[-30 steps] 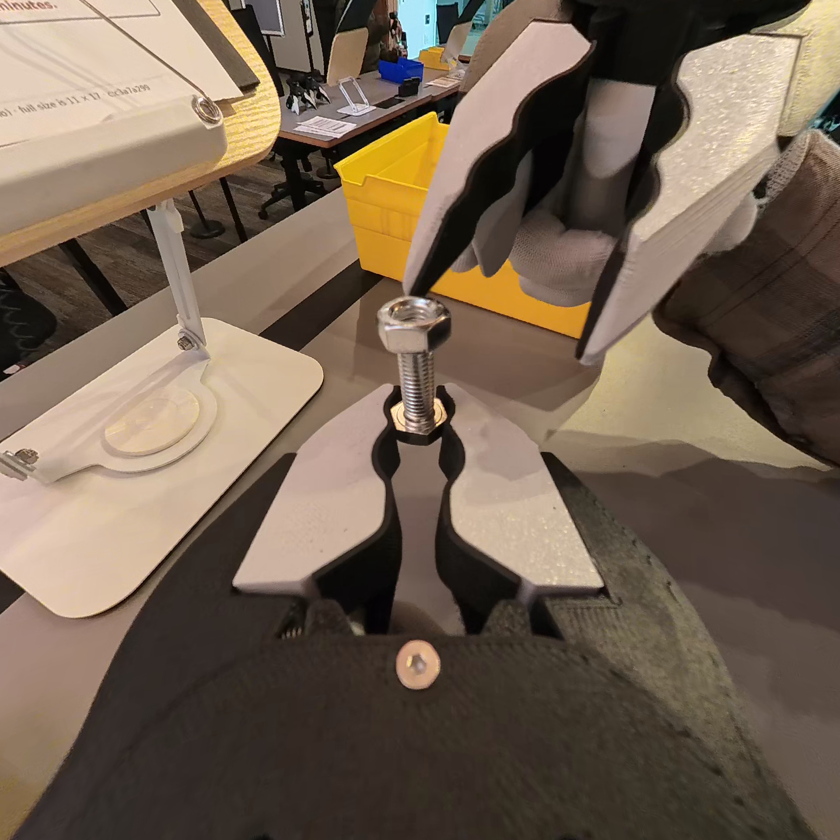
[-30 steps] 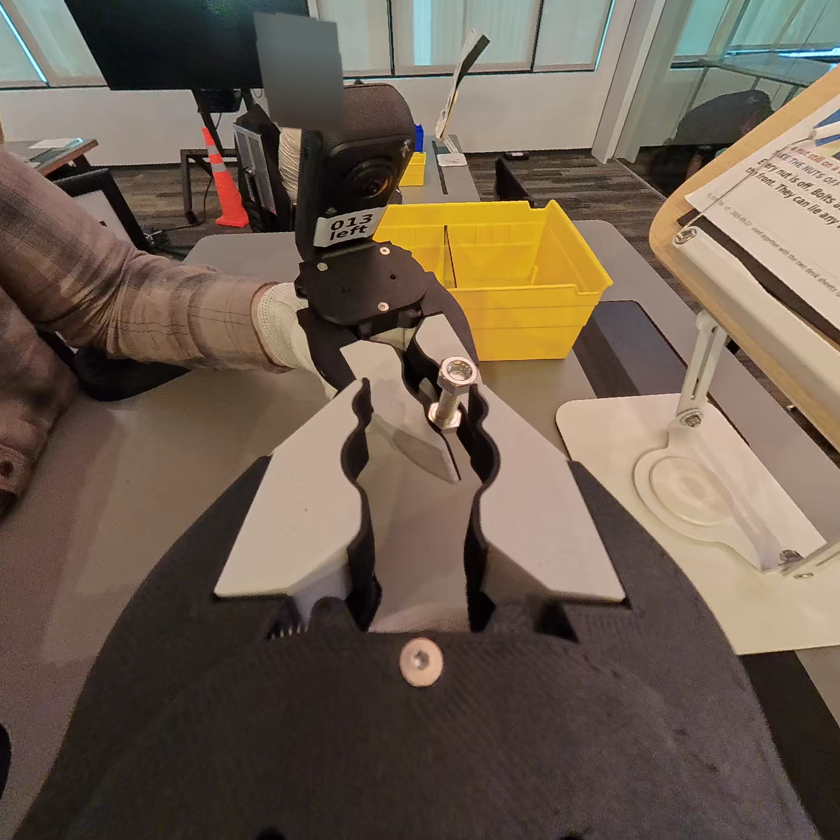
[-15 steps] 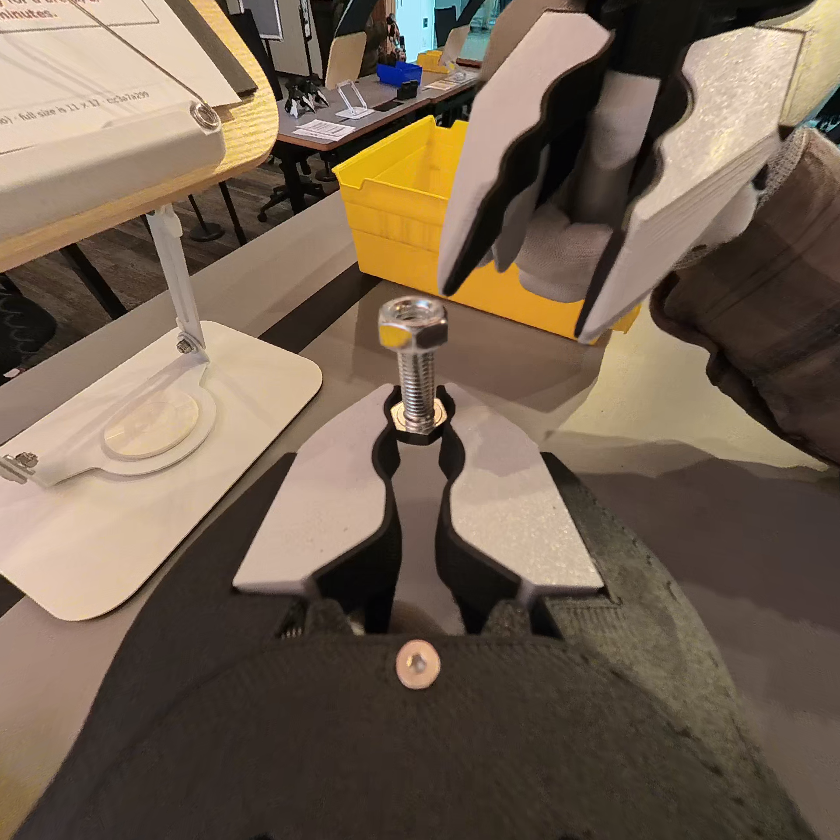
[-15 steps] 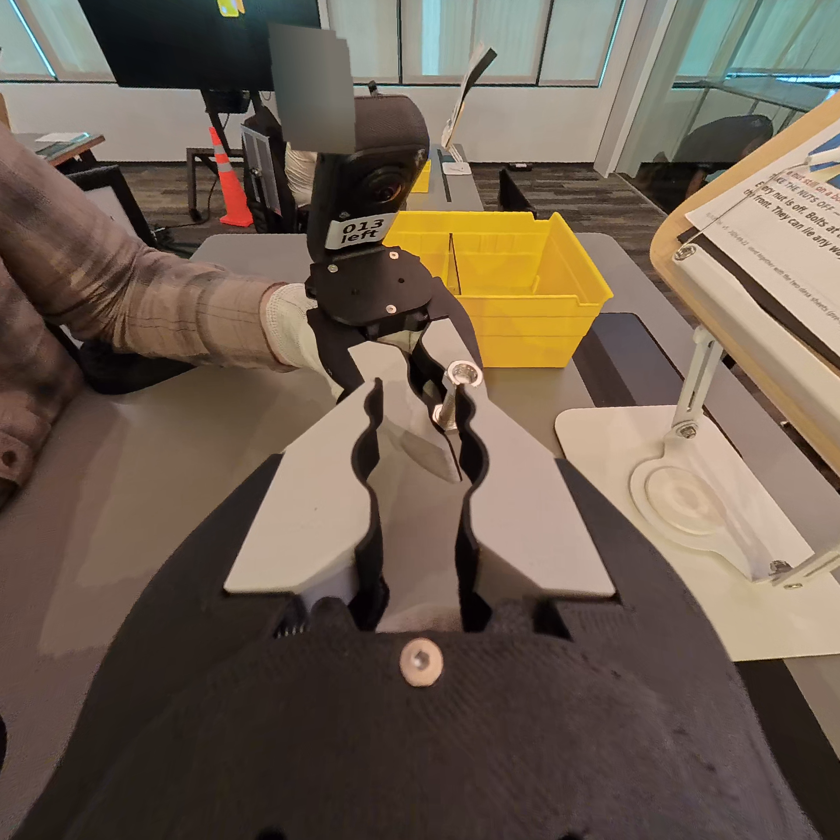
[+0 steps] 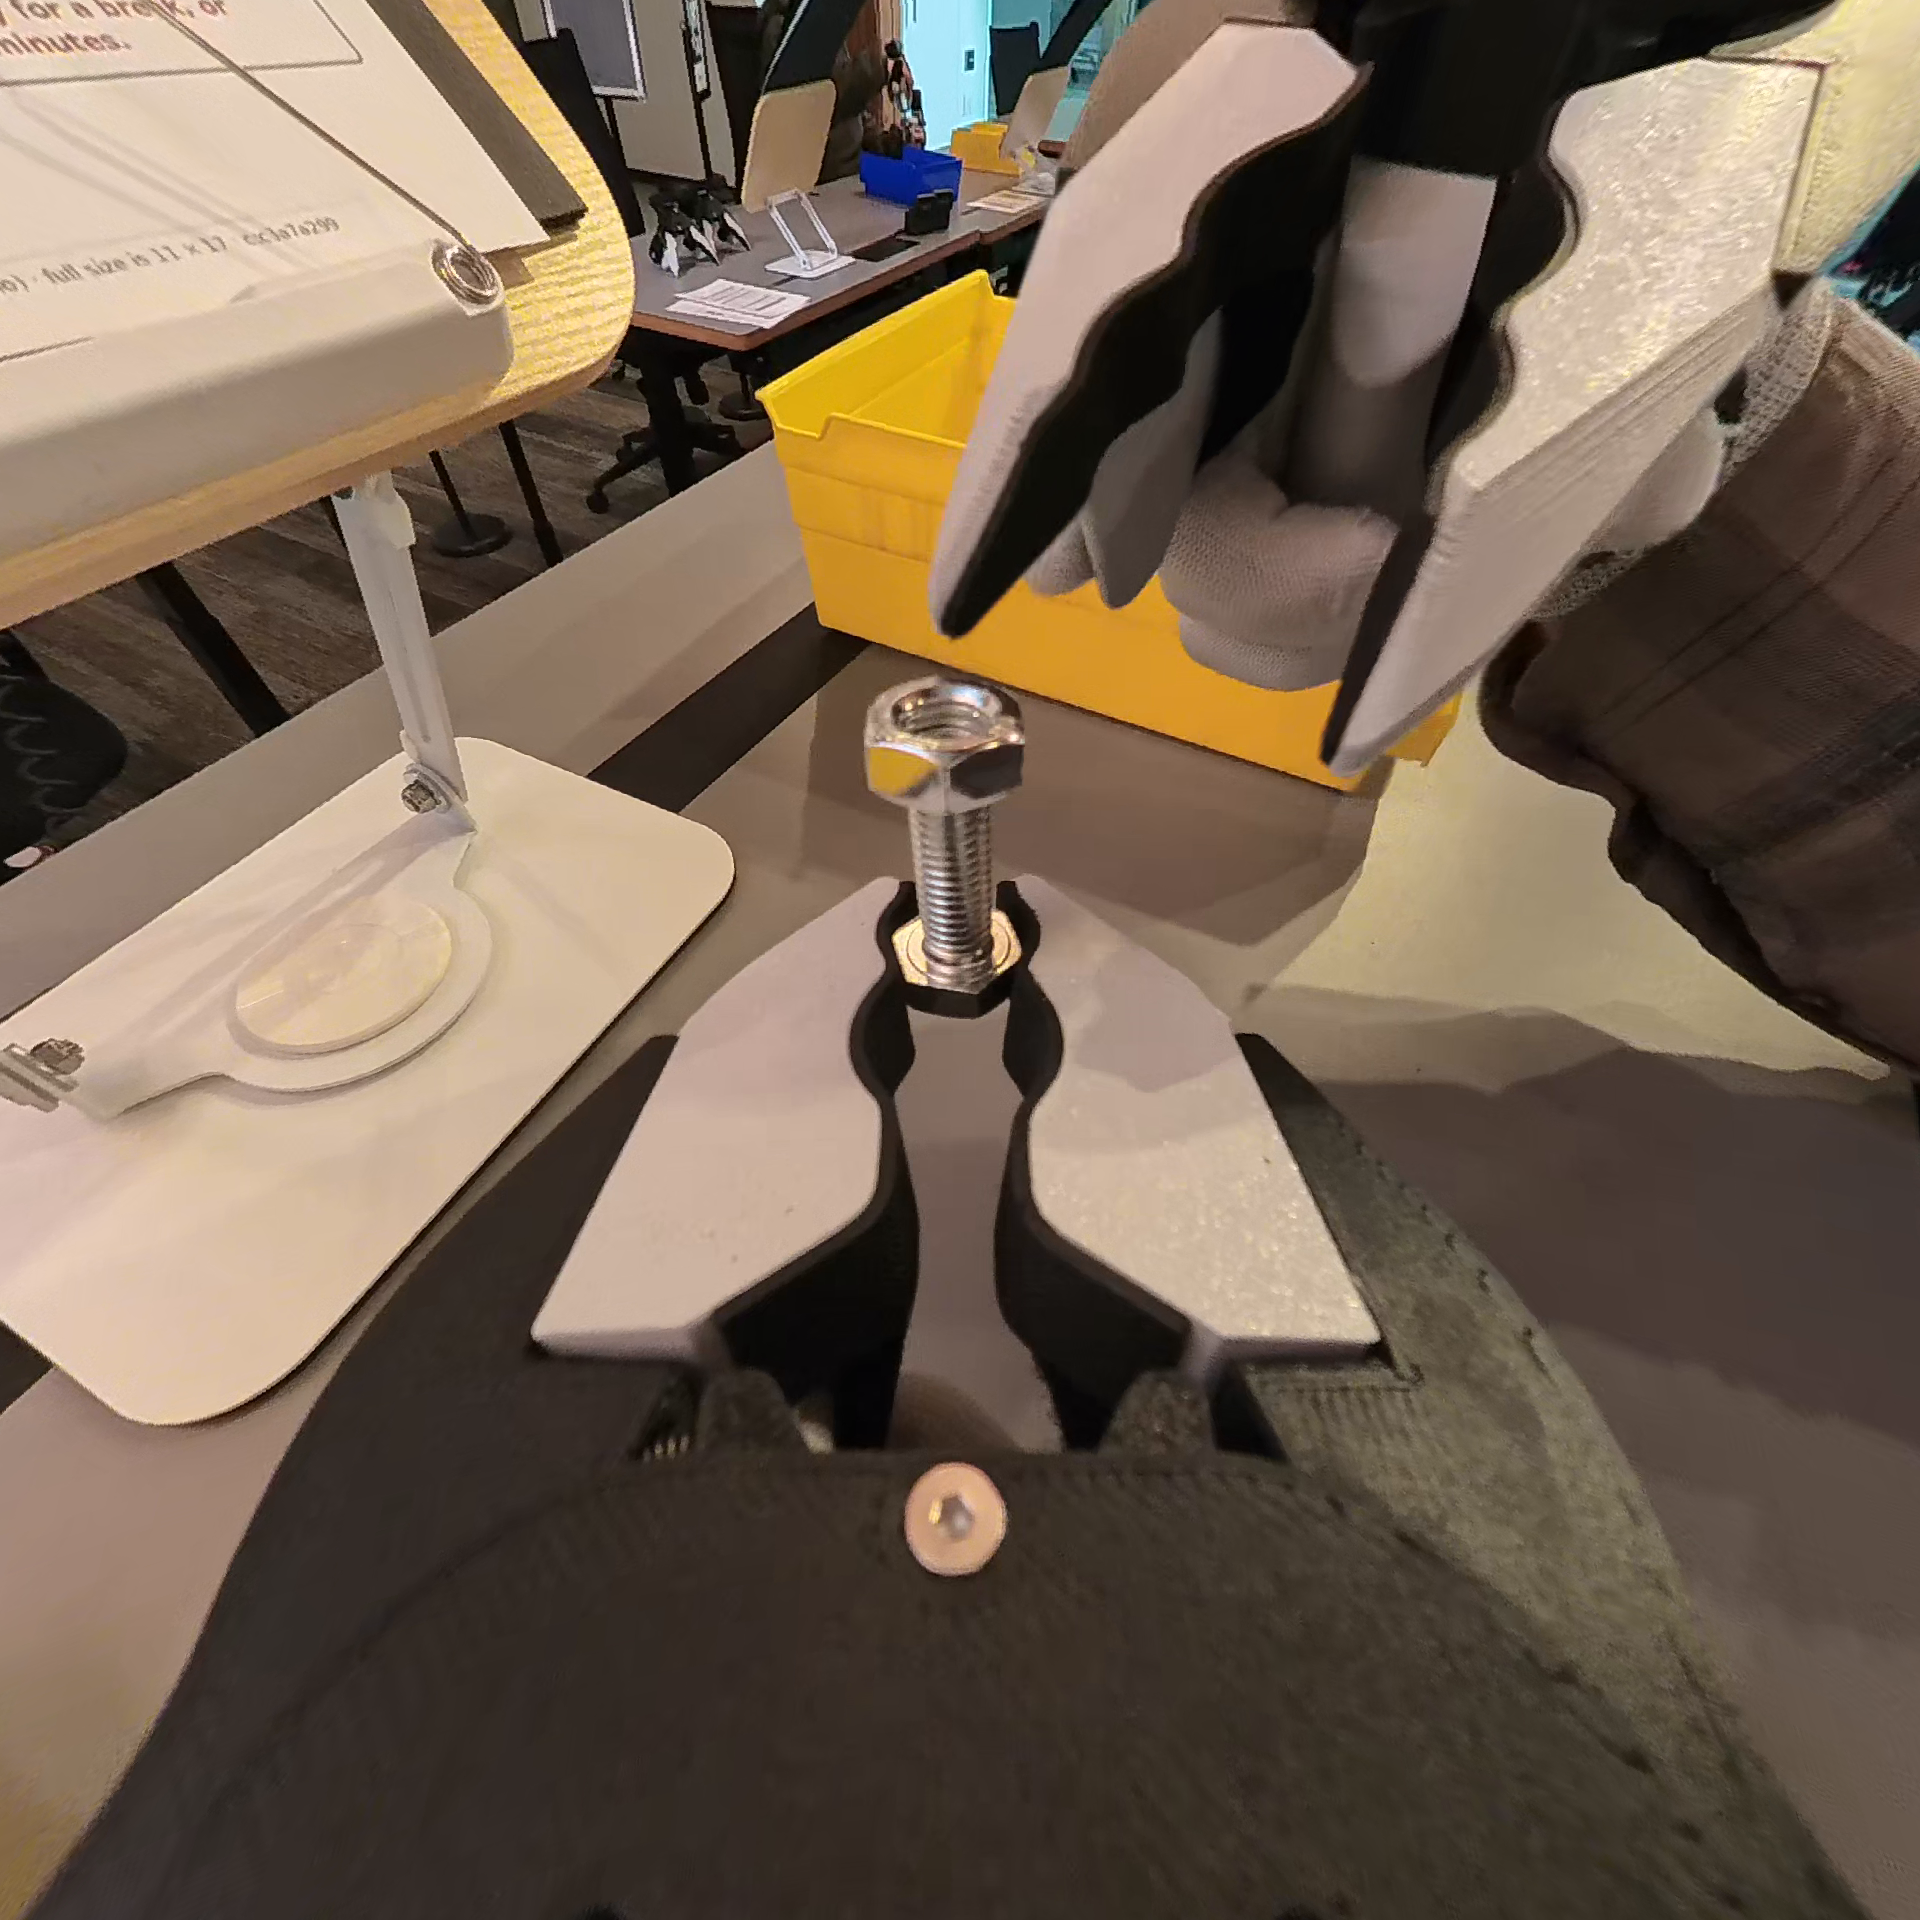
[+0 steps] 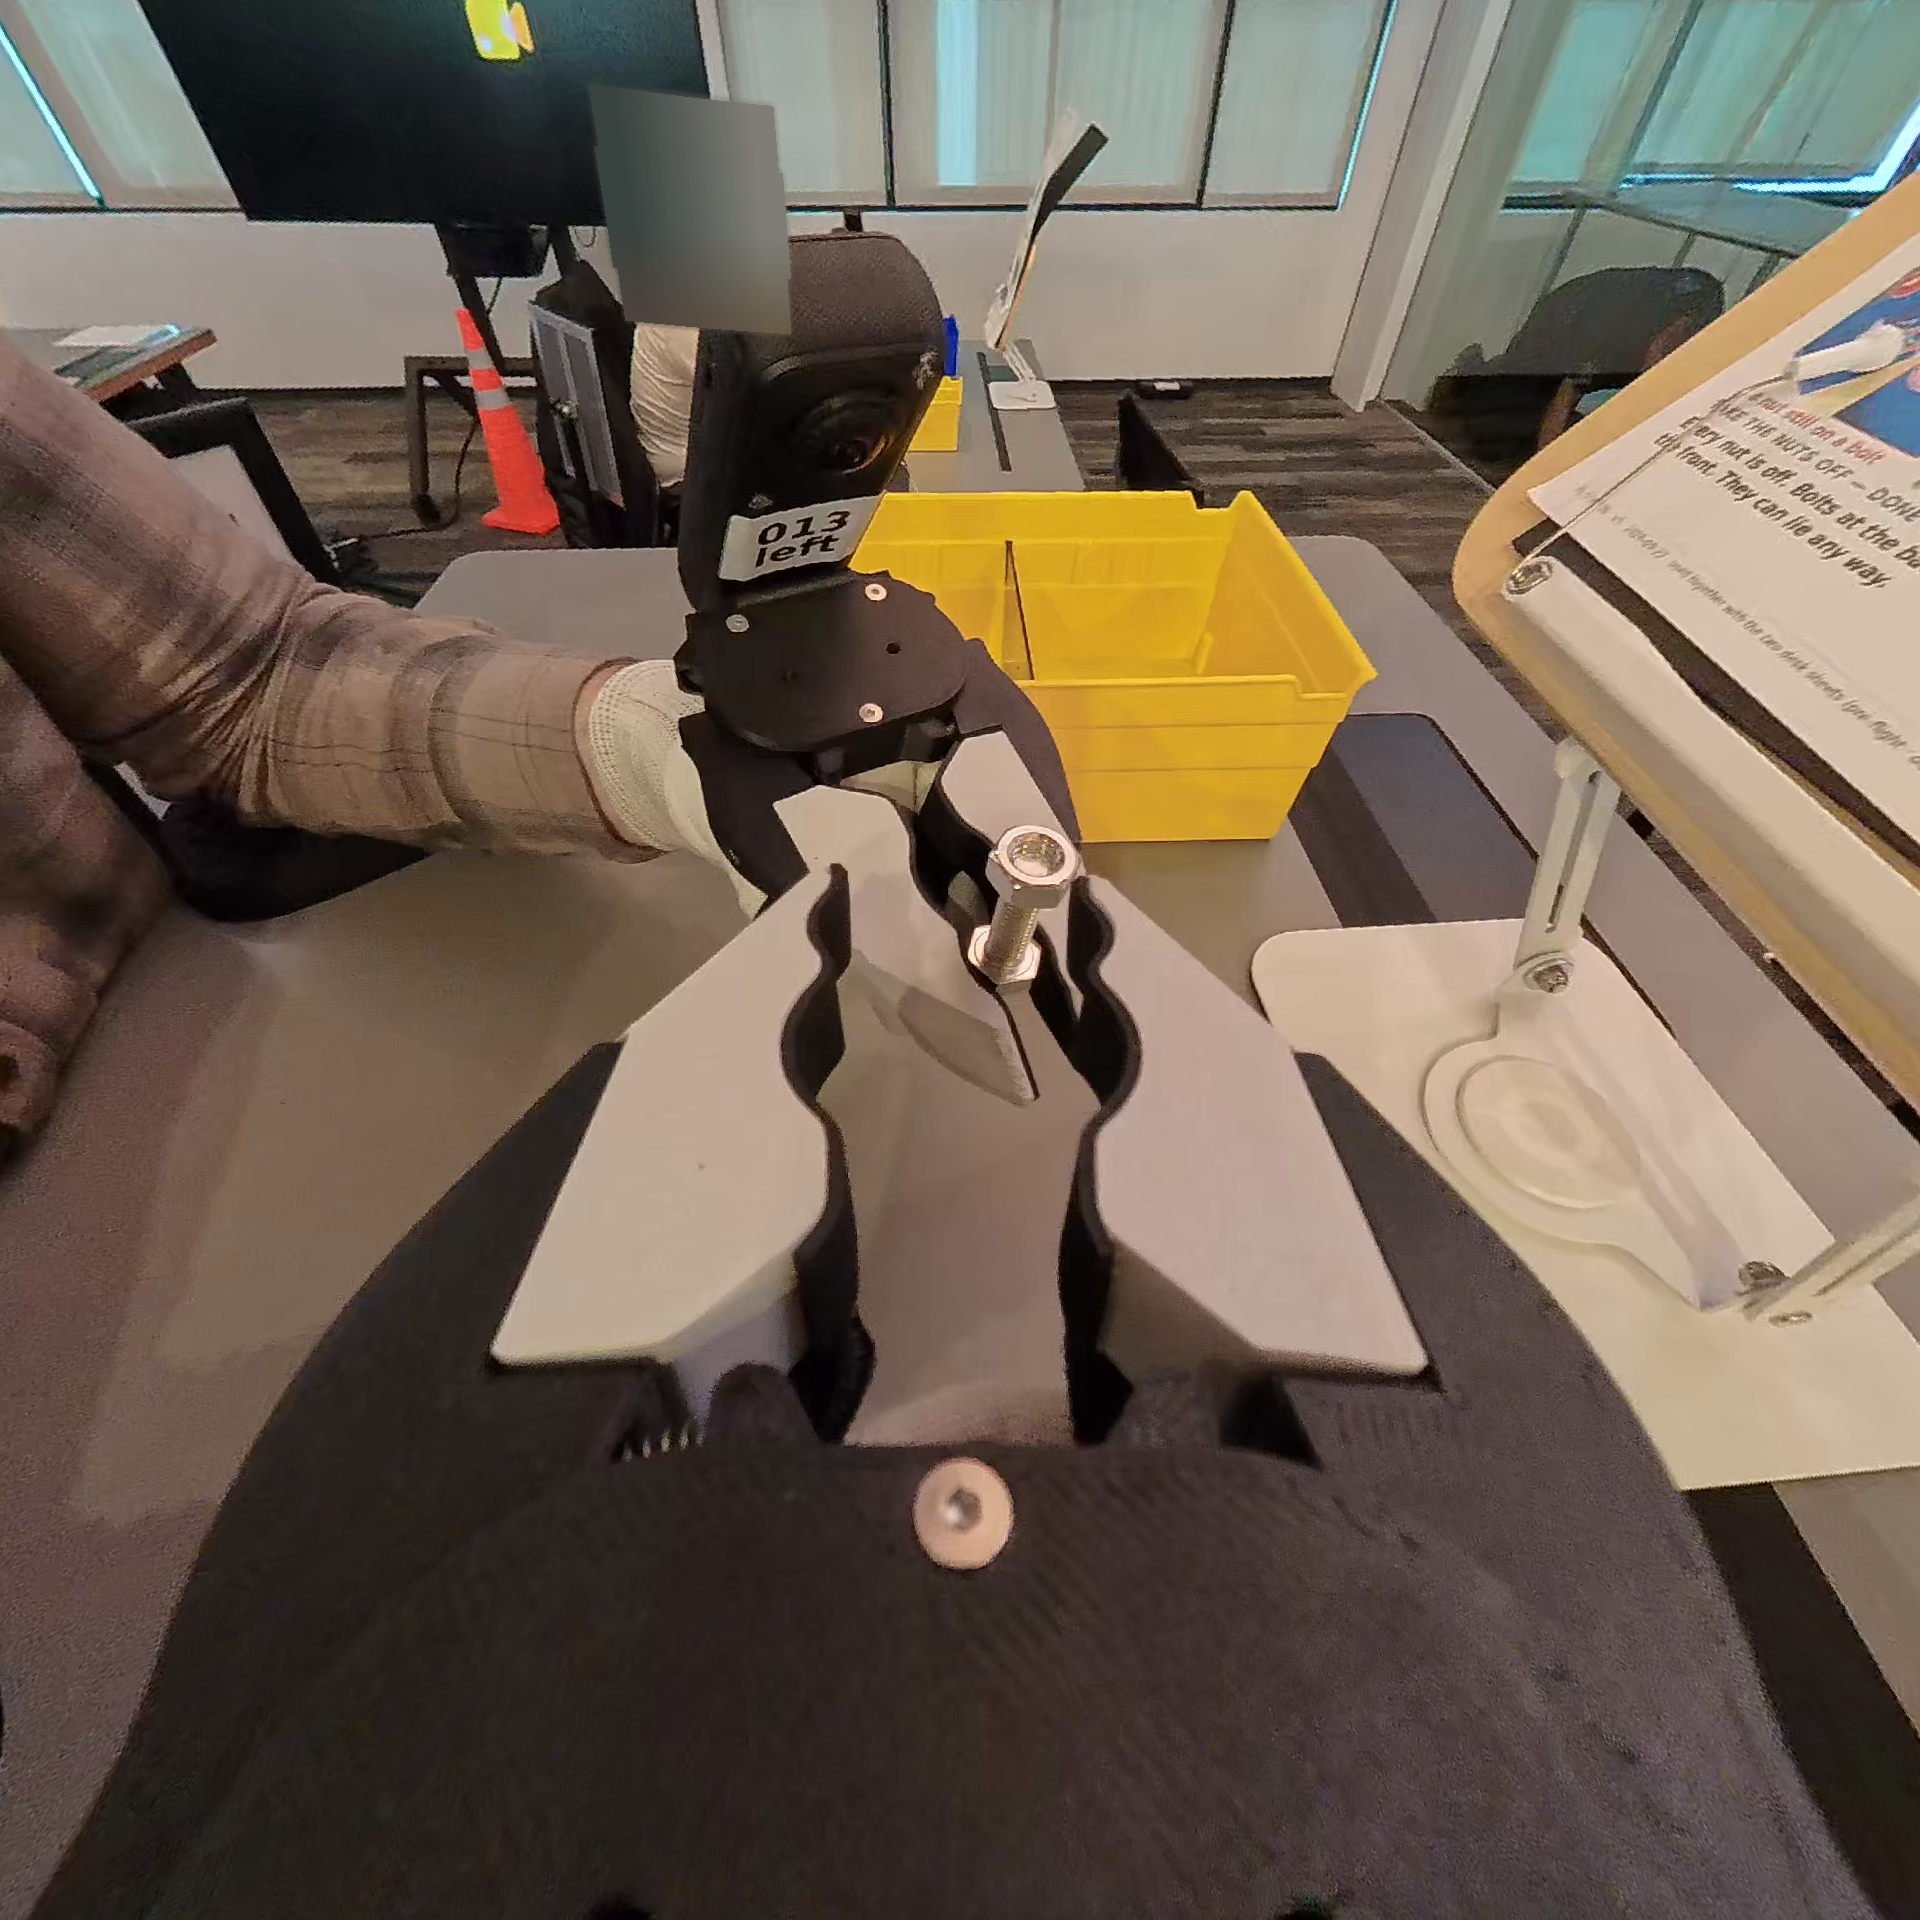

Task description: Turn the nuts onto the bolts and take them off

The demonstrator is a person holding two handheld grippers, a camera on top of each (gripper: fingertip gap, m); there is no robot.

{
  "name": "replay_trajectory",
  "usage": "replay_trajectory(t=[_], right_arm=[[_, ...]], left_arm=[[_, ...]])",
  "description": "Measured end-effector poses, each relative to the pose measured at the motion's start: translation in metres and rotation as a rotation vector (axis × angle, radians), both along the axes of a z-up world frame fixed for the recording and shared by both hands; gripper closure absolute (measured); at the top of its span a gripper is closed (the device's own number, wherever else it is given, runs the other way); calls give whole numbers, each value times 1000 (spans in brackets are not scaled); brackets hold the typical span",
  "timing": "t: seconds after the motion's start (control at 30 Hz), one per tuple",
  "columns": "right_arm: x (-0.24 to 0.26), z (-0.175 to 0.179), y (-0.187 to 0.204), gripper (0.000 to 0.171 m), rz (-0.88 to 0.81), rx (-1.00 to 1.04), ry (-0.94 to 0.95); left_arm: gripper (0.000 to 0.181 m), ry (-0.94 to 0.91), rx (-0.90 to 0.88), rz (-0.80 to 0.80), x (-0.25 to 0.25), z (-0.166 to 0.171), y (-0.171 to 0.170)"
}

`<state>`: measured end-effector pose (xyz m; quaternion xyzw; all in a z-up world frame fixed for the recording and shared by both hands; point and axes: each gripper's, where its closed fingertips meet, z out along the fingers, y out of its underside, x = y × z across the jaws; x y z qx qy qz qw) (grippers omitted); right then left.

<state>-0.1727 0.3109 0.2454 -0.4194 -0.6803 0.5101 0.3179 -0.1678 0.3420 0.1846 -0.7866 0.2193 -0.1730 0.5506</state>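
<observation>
While we hold one gripper in each gloved hand above the grey table (image 5: 1558, 1195), this is how things stand:

Left gripper (image 5: 951, 940): we have its jaws drawn narrow and clamped on the hexagonal head of the bolt (image 5: 948, 894), right at the fingertips; in the right wrist view the same gripper (image 6: 1003, 971) reaches in from the left, a camera mounted on top of it.

Bolt: we keep it upright, head down between the fingertips, threaded shank pointing up, above the table.

Nut (image 5: 943, 746): it sits at the very top of the shank, threaded bore open to the ceiling; from the right side we see it (image 6: 1034, 862) again above the bolt (image 6: 1006, 935).

Right gripper (image 6: 961, 904): we hold its jaws apart, gripping nothing. In the left wrist view it (image 5: 1143, 686) hangs above and to the right of the nut, fingertips pointing down, clear of the nut.

Yellow bin (image 6: 1164, 758): it stands on the table behind the bolt, a divider across the inside; we cannot tell what lies in it.

Document stand (image 5: 260, 997): its white base plate lies flat on the table to one side, carrying a tilted board with a printed sheet.

Sleeves: a plaid sleeve (image 6: 291, 696) leads to our left gripper.
</observation>
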Motion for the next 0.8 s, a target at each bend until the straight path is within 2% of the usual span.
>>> replay_trajectory(t=[0.1,0.2,0.33,0.37,0.47,0.53,0.63,0.73,0.8], right_arm=[[-3,-3,0,125,-7,8,-11],[-3,-6,-5,126,14,15,-25],[7,-1,-7,140,49,5,-9],[7,2,-4,138,33,3,1],[1,0,0,120,1,3,2],[-2,-5,-4,118,11,13,-20],[-2,-7,-8,120,31,17,-30],[5,-3,-12,132,68,2,-18],[5,-1,-8,131,46,4,-11]], left_arm=[[167,0,1,-3,1,0,0],[167,1,-1,0,1,-1,0],[167,-6,3,4,-1,1,0],[167,-7,3,4,-1,1,0],[167,-7,4,1,0,1,0],[166,-6,3,0,1,0,0],[167,-5,2,1,0,0,0],[167,-9,4,6,-2,1,0],[167,-9,5,5,-2,2,0]])
